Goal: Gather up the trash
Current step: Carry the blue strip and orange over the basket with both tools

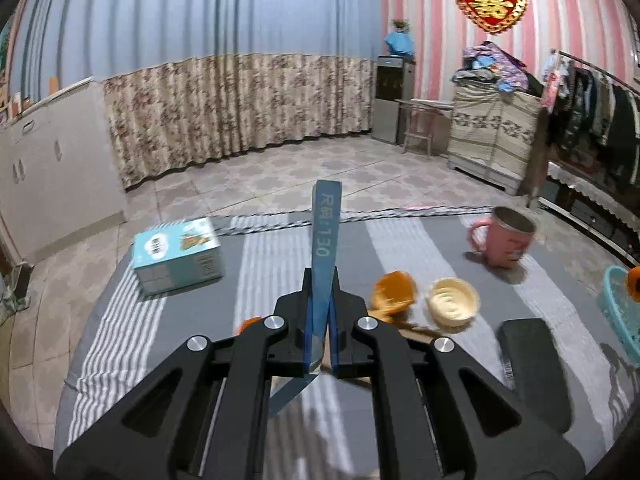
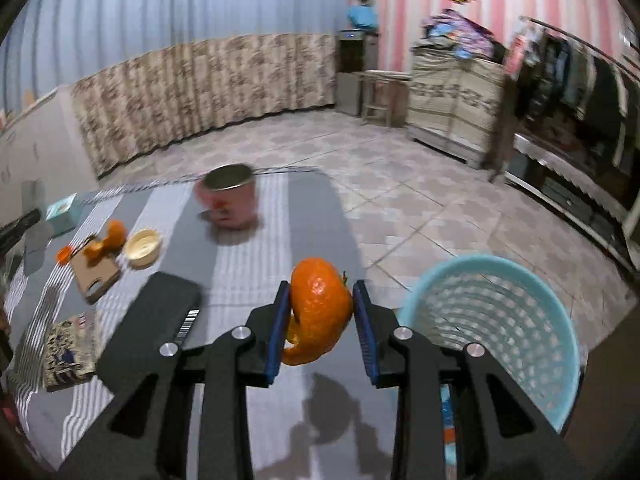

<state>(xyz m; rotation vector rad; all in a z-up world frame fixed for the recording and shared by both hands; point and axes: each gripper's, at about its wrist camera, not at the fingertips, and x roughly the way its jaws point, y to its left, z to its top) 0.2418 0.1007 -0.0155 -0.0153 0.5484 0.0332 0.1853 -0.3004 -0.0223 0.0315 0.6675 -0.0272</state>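
Near the round blue plastic basket (image 2: 520, 320), the right gripper (image 2: 322, 312) pinches a curled orange peel (image 2: 320, 304) that could slip onto the striped grey cloth (image 2: 280, 240), while the left gripper (image 1: 322, 320) clamps a thin blue paper strip (image 1: 326, 240).

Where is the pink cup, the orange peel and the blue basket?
pink cup (image 1: 505, 242), left wrist view, on its side wall.
orange peel (image 2: 320, 306), right wrist view, on its bumpy outer skin.
blue basket (image 2: 532, 280), right wrist view, on its far rim.
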